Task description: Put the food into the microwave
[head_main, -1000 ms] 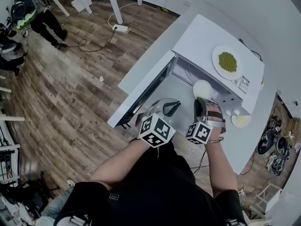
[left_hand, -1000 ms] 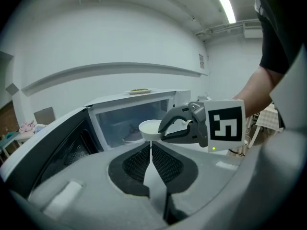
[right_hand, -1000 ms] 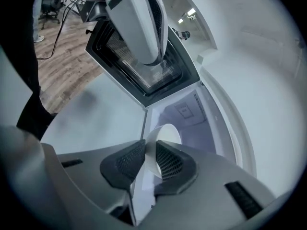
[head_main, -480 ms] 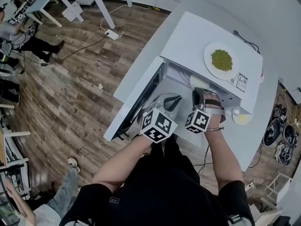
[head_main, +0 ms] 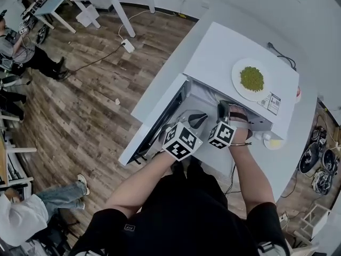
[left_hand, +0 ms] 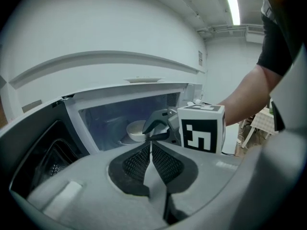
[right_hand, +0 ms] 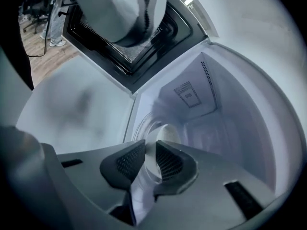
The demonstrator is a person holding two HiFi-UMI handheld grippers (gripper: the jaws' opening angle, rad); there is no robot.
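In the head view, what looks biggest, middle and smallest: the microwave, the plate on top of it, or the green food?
Largest: microwave.
Middle: plate.
Smallest: green food, which fits inside the plate.

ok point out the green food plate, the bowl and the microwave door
round white plate of green food (head_main: 236, 78): head view, left rim
small white bowl (left_hand: 135, 130): left gripper view, outer wall
open white microwave door (head_main: 157, 121): head view, dark inner window

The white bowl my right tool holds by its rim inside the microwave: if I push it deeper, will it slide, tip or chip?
The bowl looks rigid and glazed, probably ceramic: likely slippery in the right tool and chip-prone if knocked. Pinched at one rim spot, it may tilt. On the smooth microwave floor it should slide, not roll.
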